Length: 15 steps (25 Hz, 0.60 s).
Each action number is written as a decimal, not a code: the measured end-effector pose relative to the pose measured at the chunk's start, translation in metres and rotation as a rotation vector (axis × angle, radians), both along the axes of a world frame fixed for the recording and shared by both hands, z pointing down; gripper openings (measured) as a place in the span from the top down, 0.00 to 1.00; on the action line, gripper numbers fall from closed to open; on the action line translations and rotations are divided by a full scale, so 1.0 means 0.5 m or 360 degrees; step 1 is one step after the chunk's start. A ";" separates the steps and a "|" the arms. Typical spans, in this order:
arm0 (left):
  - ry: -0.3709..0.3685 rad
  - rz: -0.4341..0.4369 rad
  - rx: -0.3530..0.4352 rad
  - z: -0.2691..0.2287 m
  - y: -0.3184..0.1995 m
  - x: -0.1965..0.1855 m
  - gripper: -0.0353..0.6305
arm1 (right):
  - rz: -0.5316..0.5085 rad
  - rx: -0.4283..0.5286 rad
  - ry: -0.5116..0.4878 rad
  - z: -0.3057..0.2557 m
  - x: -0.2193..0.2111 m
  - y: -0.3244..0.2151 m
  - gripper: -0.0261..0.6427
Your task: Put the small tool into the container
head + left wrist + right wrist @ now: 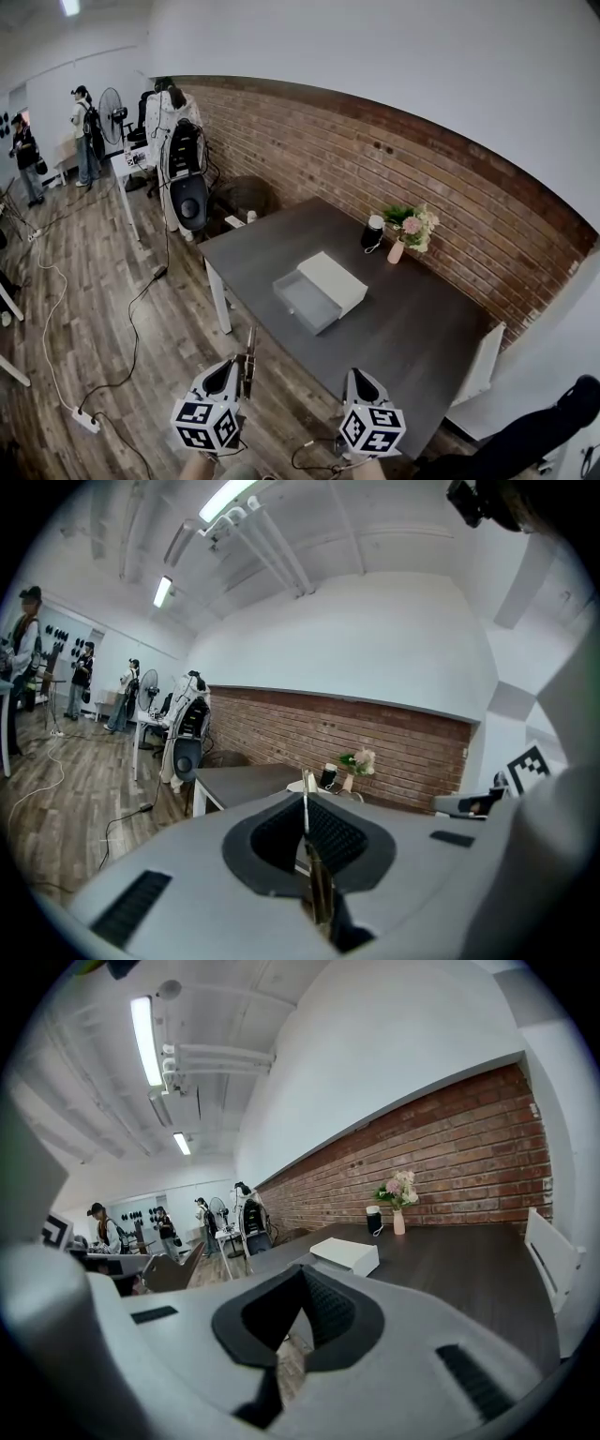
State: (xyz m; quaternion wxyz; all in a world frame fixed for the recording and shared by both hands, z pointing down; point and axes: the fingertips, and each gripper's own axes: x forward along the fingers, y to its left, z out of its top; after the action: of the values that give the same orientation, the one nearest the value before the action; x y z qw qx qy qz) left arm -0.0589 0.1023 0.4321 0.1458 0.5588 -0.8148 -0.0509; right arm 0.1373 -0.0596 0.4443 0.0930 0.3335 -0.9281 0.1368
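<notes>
A white box-shaped container (336, 278) with its grey drawer (305, 302) pulled out sits on the dark table (422, 328). Short of the table's near edge, over the wooden floor, my left gripper (243, 364) is shut on a thin small tool (249, 347) that sticks out ahead of the jaws. The left gripper view shows the tool (307, 829) as a slim brass-coloured rod with a metal tip, pinched in the left gripper (306, 803). My right gripper (359, 377) is beside it at the table's near corner. In its own view the right gripper (302, 1275) is shut and empty, and the container (345, 1254) lies ahead.
At the table's far side by the brick wall stand a vase of flowers (410, 230) and a black cup (373, 232). A white chair (480, 366) is at the right end. Cables (131, 337) and a power strip (86, 420) lie on the floor. People (84, 131) stand far left.
</notes>
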 end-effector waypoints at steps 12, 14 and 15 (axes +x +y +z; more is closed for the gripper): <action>-0.0014 0.0124 -0.0008 0.012 -0.155 -0.123 0.94 | 0.0118 -0.0049 0.0011 0.042 -0.090 -0.104 0.96; -0.0014 0.0172 -0.0009 0.010 -0.192 -0.153 0.94 | 0.0152 -0.0044 0.0007 0.035 -0.119 -0.128 0.96; -0.0013 0.0195 -0.0009 0.008 -0.210 -0.169 0.94 | 0.0168 -0.0040 0.0008 0.032 -0.135 -0.141 0.96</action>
State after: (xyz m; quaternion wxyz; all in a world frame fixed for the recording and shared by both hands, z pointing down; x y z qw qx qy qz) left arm -0.1436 -0.0027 0.4362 0.1469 0.6075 -0.7797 -0.0372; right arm 0.0700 -0.1299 0.4603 0.0920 0.3812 -0.9072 0.1526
